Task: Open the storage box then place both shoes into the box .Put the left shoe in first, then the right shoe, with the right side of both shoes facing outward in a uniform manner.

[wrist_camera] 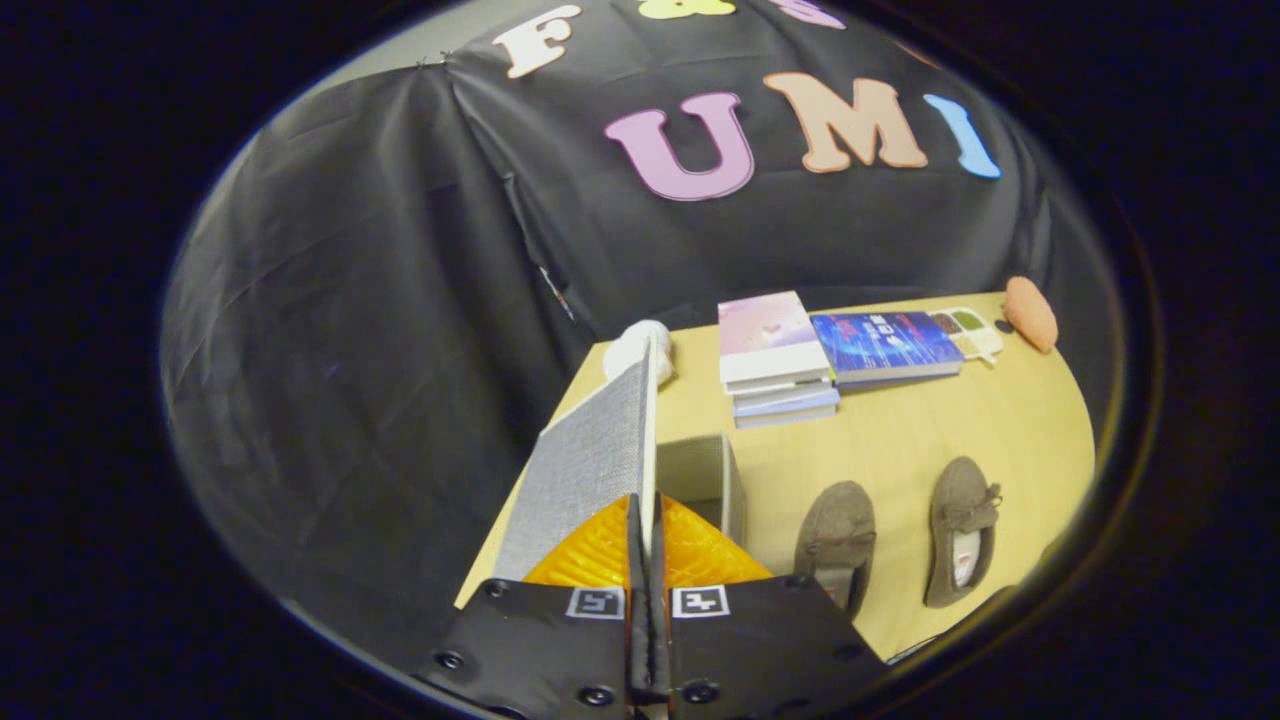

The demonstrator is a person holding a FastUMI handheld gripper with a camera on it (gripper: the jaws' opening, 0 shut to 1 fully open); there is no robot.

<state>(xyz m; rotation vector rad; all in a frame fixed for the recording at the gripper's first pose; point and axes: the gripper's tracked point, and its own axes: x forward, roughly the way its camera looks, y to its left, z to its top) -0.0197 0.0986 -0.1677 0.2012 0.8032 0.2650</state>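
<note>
A black cloth wall [400,300] hangs in soft folds behind and beside a pale wooden table [900,440]. The cloth drapes down past the table's near edge, creased where two sheets meet. The tabletop has a light, yellowish grain and a straight edge running along the cloth. Light falls evenly, dim on the cloth, warmer on the wood, with faint shadows.

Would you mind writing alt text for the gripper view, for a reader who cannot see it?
The claw is shut on the raised grey lid of the open storage box. Beyond, two brown shoes lie on the wooden table, with stacked books behind.
</note>
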